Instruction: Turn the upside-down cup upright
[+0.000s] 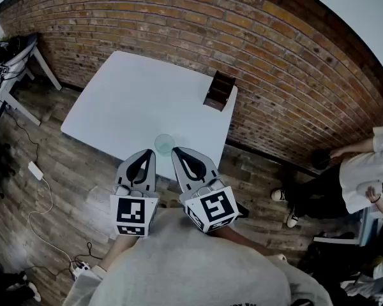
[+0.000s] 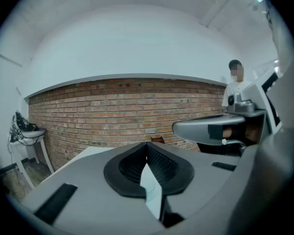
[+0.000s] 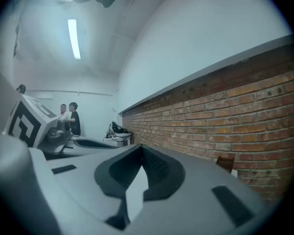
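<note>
1. Head view.
   - The cup point(image 1: 165, 143), clear and seen as a round from above, stands alone on the white table point(image 1: 134, 94) just inside its near edge. A wooden box point(image 1: 219, 90) stands well apart at the far edge.
   - The left tool point(image 1: 145, 160) and right tool point(image 1: 184, 158) are held side by side at the holder's chest. Both tips lie close to the cup in the picture, but neither touches it.
   - Whether the mouth faces up cannot be settled from this angle.

2. Left gripper view.
   - The jaws are clenched together with nothing between them.
   - This view looks level at the brick wall point(image 2: 117, 111), with the right tool alongside. The cup is not visible, though the head view shows it.

3. Right gripper view.
   - The jaws are likewise clenched and empty.
   - It shows two people standing far off at the left, whom the head view does not show. The cup is again absent.

4. Judgement.
   - No grasp is in hand.
   - If the cup is still inverted, the next move calls for opening one tool, lowering it to the cup wall, gripping and rolling it over.
   - If the cup is upright, the task is done.
</note>
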The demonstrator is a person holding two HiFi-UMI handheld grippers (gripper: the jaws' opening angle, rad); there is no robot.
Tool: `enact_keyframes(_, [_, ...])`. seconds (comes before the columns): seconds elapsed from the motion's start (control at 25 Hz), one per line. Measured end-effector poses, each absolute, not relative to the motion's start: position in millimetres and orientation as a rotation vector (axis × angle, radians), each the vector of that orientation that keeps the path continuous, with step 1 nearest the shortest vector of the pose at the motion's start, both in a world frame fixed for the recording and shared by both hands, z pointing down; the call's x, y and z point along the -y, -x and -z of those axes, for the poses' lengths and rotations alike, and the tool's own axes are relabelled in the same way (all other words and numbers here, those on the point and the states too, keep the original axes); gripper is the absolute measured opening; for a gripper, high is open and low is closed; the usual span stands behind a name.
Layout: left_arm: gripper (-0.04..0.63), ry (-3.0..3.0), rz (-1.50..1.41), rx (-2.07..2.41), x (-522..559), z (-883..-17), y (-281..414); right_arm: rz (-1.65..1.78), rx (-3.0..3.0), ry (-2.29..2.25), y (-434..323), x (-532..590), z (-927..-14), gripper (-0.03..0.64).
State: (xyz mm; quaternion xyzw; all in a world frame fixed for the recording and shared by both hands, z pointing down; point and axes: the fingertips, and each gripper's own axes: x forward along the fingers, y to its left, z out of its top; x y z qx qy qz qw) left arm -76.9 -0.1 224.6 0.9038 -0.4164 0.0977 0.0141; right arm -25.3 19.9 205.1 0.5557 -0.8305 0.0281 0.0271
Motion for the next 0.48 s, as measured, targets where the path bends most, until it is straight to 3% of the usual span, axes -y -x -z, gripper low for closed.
enact_keyframes(0.48, [0.009, -2.832, -0.341, 1.254, -10.2, -236.4, 56.7, -0.149, 2.567, -1.718, 12.8, -29.1, -218.4, 0.006])
